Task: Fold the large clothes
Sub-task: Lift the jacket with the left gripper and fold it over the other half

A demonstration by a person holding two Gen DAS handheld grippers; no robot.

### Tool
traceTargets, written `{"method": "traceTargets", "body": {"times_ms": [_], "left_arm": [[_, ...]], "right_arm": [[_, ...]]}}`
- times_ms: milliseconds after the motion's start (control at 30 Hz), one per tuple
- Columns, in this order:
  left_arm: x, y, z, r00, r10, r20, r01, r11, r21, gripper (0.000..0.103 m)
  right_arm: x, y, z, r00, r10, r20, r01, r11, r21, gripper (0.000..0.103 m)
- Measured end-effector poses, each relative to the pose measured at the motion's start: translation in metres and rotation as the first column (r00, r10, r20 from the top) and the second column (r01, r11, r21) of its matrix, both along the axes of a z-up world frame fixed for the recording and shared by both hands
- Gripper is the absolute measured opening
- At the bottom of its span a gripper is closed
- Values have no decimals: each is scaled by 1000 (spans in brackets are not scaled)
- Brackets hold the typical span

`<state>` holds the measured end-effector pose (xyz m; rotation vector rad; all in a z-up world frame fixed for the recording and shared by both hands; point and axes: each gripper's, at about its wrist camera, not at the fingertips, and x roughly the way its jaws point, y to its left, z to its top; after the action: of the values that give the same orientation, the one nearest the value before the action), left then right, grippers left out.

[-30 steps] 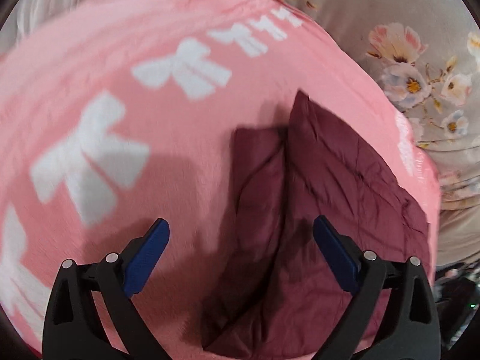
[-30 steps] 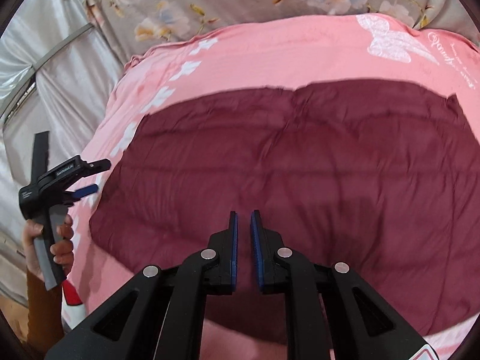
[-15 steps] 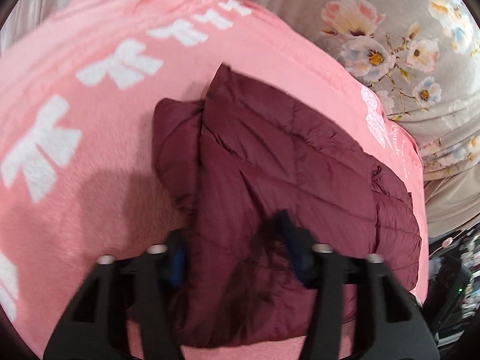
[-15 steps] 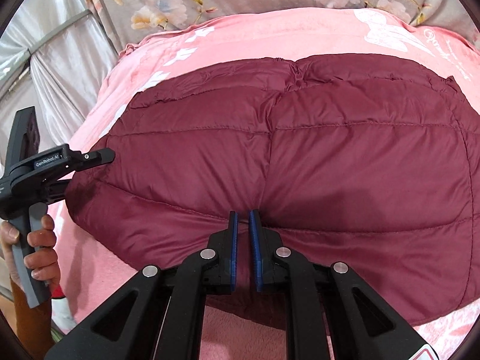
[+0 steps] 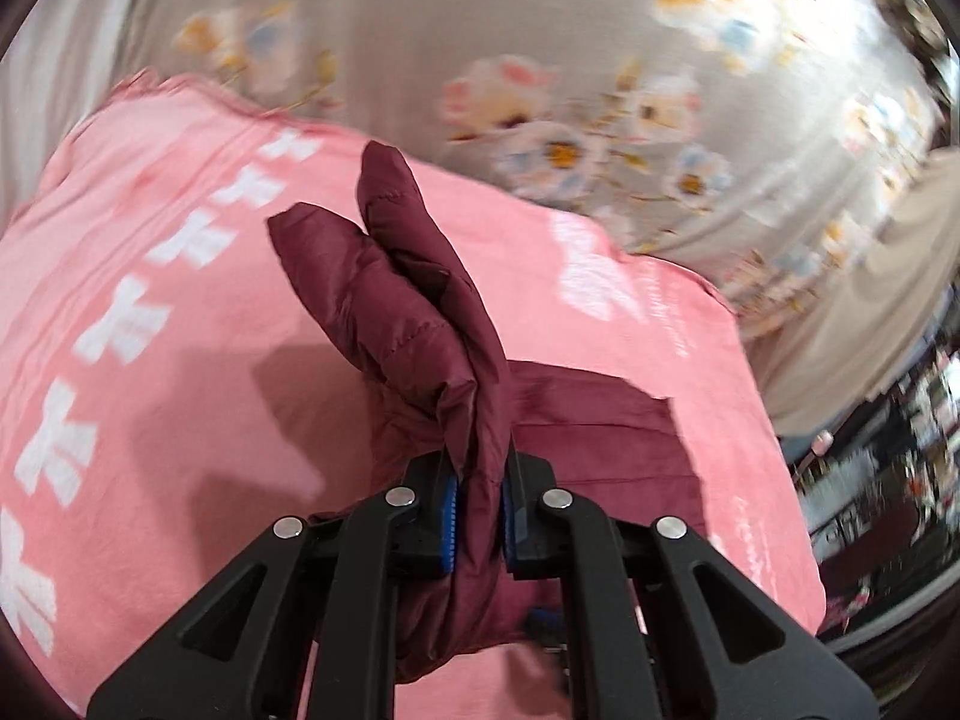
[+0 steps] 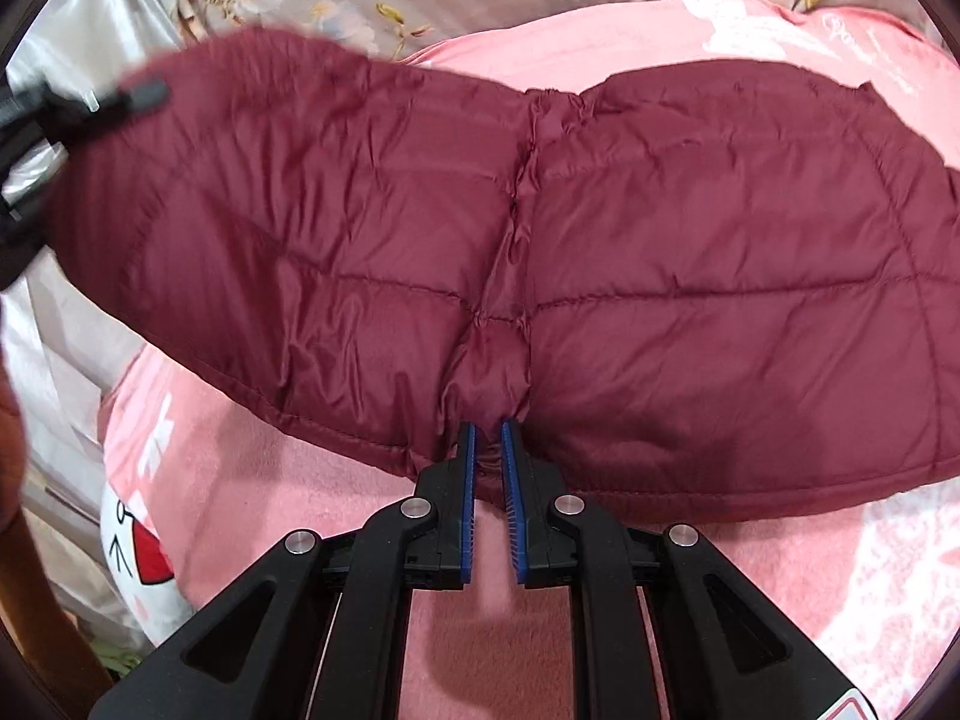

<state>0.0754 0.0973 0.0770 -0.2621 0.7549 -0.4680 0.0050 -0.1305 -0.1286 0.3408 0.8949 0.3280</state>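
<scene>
A maroon quilted puffer jacket (image 6: 630, 252) lies partly on a pink blanket (image 6: 336, 540) and is lifted at its left side. My right gripper (image 6: 487, 438) is shut on the jacket's near hem at the centre seam. In the left wrist view my left gripper (image 5: 479, 483) is shut on a bunched fold of the jacket (image 5: 414, 324), which stands up from the jaws above the pink blanket (image 5: 180, 396). The left gripper (image 6: 54, 120) shows blurred at the left edge of the right wrist view, holding the jacket's raised left end.
The pink blanket carries white bow prints (image 5: 114, 324) and covers a bed with a grey floral sheet (image 5: 570, 90) beyond it. A silver-grey cover (image 6: 72, 42) hangs at the left. A cartoon-face cushion (image 6: 138, 546) lies at the blanket's lower left. Cluttered shelves (image 5: 900, 456) stand at the far right.
My left gripper went from open over the jacket's edge to shut on it, and has lifted that end off the blanket. The right gripper stays shut on the hem.
</scene>
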Motion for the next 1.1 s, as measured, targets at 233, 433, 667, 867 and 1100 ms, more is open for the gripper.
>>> {"method": "traceTargets", "body": {"times_ms": [233, 433, 667, 867, 1100], "left_arm": [[-8, -110, 18, 979, -195, 52, 191, 979, 66, 8], [-6, -204, -2, 956, -293, 21, 287, 947, 146, 8], [3, -281, -59, 939, -327, -102, 342, 915, 213, 8], [0, -315, -103, 932, -325, -160, 358, 893, 273, 8], [-6, -332, -137, 931, -319, -175, 360, 879, 314, 8]], "right_arm": [[-3, -17, -9, 1000, -7, 7, 6, 993, 118, 12], [-52, -64, 9, 993, -94, 68, 83, 985, 154, 12], [-104, -133, 9, 961, -272, 40, 268, 960, 80, 12], [-125, -184, -2, 927, -375, 7, 374, 925, 69, 12], [-128, -213, -6, 899, -437, 10, 435, 897, 79, 12]]}}
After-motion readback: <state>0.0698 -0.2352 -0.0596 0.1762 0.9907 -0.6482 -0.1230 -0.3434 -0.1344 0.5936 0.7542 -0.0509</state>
